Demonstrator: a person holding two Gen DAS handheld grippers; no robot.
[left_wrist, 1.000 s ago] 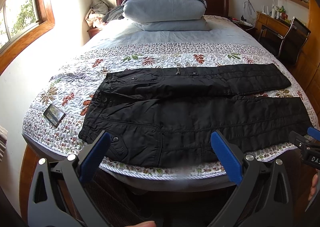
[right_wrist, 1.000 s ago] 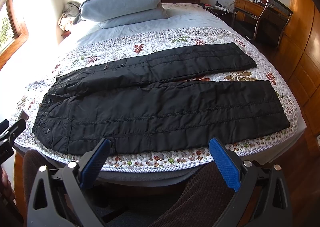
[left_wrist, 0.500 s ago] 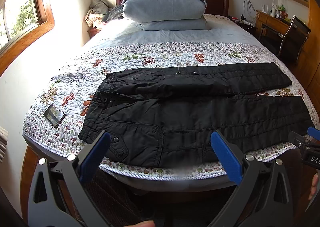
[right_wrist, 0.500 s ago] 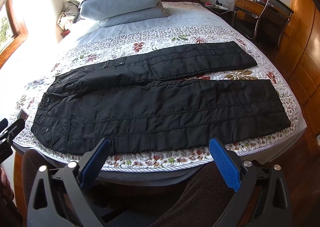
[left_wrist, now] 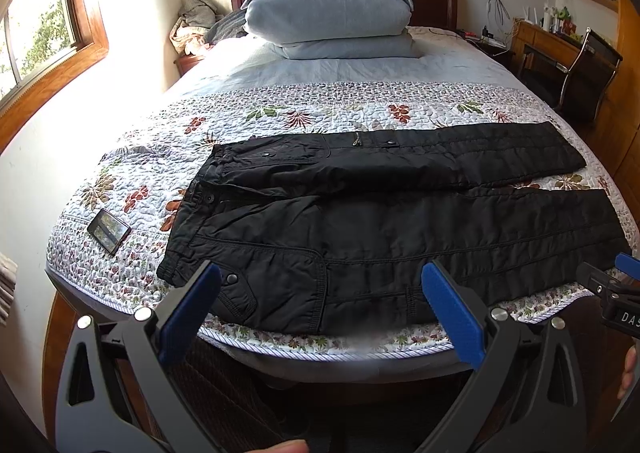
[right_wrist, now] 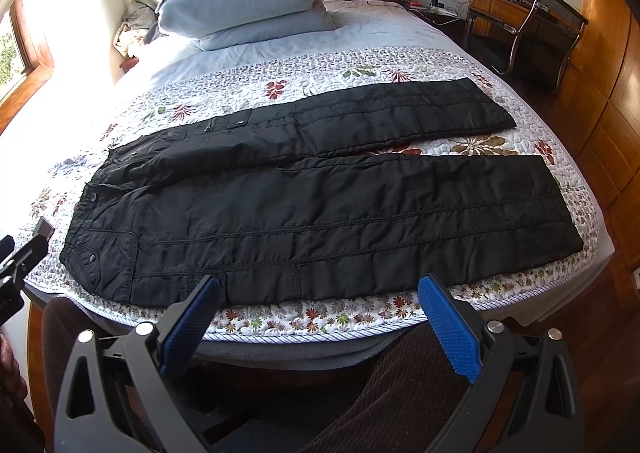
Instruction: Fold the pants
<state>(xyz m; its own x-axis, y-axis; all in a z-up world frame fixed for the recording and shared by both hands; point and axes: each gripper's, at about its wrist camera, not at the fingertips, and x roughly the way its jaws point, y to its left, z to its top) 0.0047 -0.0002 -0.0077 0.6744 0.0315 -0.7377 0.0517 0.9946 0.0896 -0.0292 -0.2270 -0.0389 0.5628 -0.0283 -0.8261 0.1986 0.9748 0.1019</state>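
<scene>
Left gripper (left_wrist: 320, 305): fingers (left_wrist: 192, 309) spread wide, blue ribbed pads facing each other, nothing between them and nothing touched. It hangs short of the bed's near edge. Beyond the fingertips lie the pants (left_wrist: 380, 221), with the waistband ahead of the left finger and the thigh of the near leg ahead of the right finger.

Right gripper (right_wrist: 320, 313): fingers (right_wrist: 450, 329) also wide apart, empty, clear of the cloth. Its tip shows at the right edge of the left wrist view (left_wrist: 612, 285). The near leg's lower edge lies just past both fingertips; the hems run off beyond the right finger.

The pants are black, quilted, slightly shiny, with raised stitch lines along the legs, snap buttons and a patch pocket at the hip. They lie flat and lengthwise across the bed, legs parted in a narrow V, the far leg shorter-looking and creased near the seat.

The quilt (right_wrist: 320, 317) under them is white, puckered, printed with red and green leaves, with a corded hem. A dark phone (left_wrist: 109, 231) lies on it, beyond and outside the left finger. Pale blue pillows (left_wrist: 328, 13) are stacked at the dark wood headboard. Brown ribbed fabric over a knee (right_wrist: 400, 385) sits under the right gripper.
</scene>
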